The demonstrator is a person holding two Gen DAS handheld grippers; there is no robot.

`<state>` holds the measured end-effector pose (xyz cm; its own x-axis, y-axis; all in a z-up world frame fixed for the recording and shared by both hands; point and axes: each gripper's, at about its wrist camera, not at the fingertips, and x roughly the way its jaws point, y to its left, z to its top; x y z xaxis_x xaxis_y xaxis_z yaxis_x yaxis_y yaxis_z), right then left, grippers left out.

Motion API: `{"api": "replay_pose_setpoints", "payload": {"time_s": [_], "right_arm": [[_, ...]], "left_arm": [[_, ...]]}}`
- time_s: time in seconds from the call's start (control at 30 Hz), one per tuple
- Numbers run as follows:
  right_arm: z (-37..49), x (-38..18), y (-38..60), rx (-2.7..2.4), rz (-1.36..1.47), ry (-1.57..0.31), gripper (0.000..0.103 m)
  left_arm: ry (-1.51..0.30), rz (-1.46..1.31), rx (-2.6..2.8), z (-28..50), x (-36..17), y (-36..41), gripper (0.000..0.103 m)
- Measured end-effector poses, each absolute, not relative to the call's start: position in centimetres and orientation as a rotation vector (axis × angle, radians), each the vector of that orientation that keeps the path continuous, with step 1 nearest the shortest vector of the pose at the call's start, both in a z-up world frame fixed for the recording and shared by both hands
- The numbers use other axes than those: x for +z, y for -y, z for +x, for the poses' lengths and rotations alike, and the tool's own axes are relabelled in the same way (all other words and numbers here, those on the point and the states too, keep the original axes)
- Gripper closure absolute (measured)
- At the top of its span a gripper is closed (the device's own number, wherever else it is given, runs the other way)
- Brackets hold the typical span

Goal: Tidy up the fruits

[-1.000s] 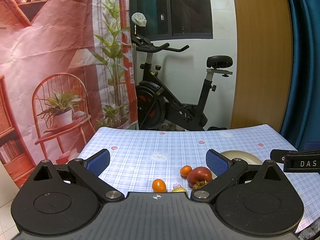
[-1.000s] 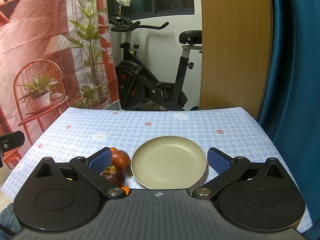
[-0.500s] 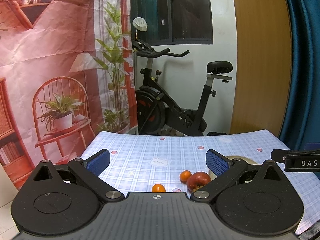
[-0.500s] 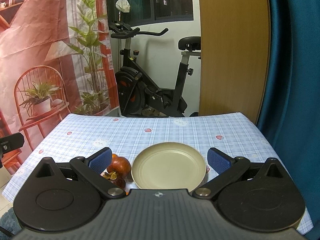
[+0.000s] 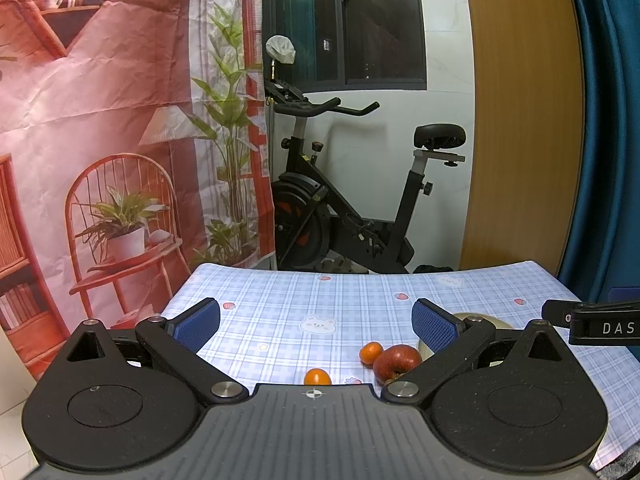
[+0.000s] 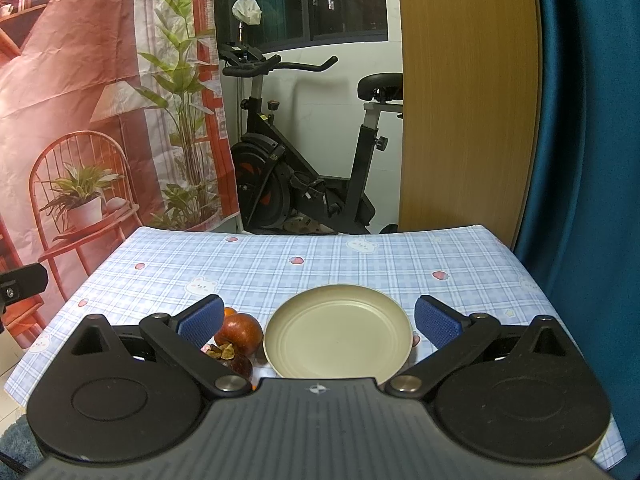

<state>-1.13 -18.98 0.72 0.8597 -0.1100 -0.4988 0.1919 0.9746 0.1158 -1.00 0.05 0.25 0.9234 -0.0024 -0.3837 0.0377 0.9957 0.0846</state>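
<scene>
I've pulled both grippers back: the fruits sit lower in frame. My left gripper (image 5: 316, 322) and right gripper (image 6: 316, 320) gape empty; the red apple (image 6: 239, 330) waits beside the round cream plate (image 6: 338, 332), unloaded.

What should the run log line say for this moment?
left gripper: open, empty | right gripper: open, empty | plate: empty | apple, oranges: on tablecloth
</scene>
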Motion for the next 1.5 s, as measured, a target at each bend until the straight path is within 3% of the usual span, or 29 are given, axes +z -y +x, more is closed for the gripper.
{"api": "replay_pose_setpoints", "payload": {"time_s": [1.17,1.5], "right_arm": [[-0.8,0.2,18.5,-0.156,0.150,-0.517,0.000],[0.1,-1.5,20.5,-0.127,0.218,-0.428,0.000]], "left_arm": [[-0.455,0.135,0.035,0.2,-0.7,0.1,0.000],[-0.492,0.161,-0.038,1.8,-2.2,-0.4,0.000]]}}
